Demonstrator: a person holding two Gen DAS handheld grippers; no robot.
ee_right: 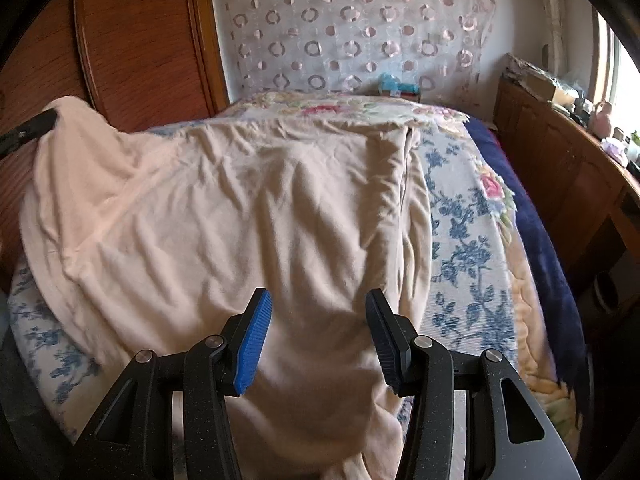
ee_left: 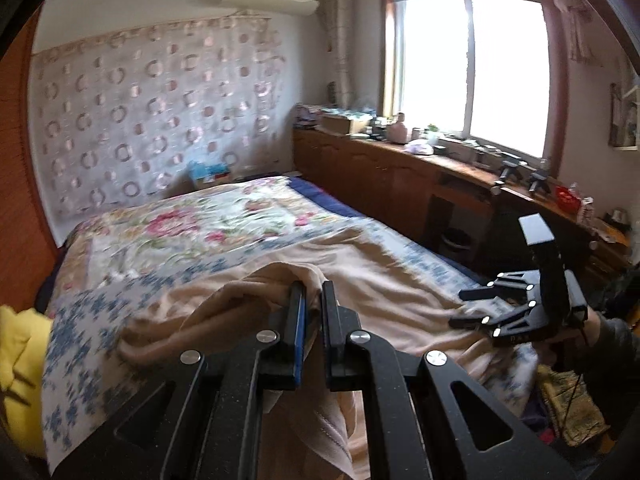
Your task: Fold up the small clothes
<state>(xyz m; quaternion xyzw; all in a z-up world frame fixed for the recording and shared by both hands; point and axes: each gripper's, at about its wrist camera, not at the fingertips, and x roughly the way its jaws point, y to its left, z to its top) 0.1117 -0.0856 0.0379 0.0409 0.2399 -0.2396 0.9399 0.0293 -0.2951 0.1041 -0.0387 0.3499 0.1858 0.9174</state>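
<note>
A beige garment lies spread and wrinkled over the bed; it also shows in the left wrist view. My left gripper is shut on a raised fold of the beige garment at its left edge and lifts it off the bed. It appears as a dark tip at the far left of the right wrist view. My right gripper is open and empty just above the garment's near end. In the left wrist view it shows at the right, fingers apart.
The bed has a floral cover with a blue-flower border. A yellow cloth lies at the near left. A wooden cabinet with clutter runs along the right under the window. A wooden wardrobe stands left.
</note>
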